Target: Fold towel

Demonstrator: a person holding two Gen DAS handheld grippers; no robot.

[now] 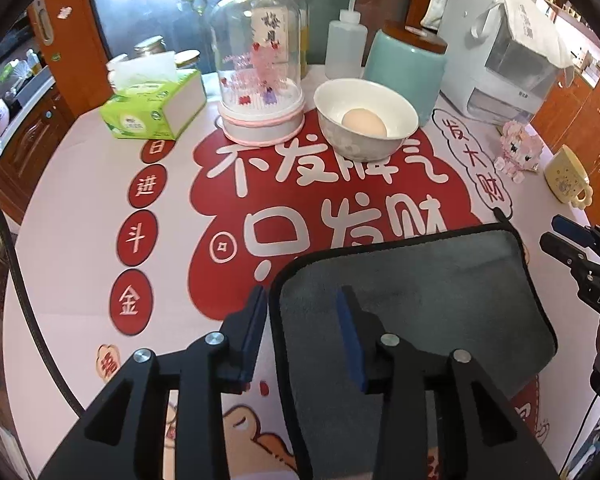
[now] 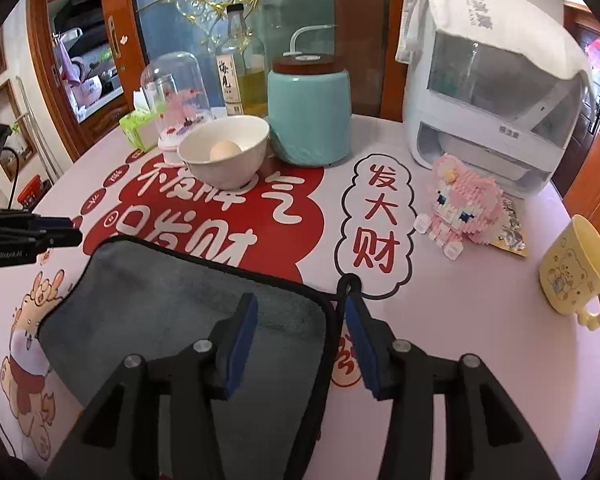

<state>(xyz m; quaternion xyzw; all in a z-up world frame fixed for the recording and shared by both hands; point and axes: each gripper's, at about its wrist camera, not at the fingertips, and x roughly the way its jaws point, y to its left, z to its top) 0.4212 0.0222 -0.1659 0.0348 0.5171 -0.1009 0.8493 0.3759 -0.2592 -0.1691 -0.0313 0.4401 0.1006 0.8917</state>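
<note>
A grey towel with black trim lies flat on the printed tablecloth; it also shows in the right wrist view. My left gripper is open, its jaws straddling the towel's left edge near the far left corner. My right gripper is open, its jaws straddling the towel's right edge near the far right corner, by the black hanging loop. Each gripper shows in the other's view: the right one and the left one.
Behind the towel stand a white bowl with an egg, a teal jar, a glass dome ornament, a tissue box, a white appliance, a pink block figure and a yellow mug.
</note>
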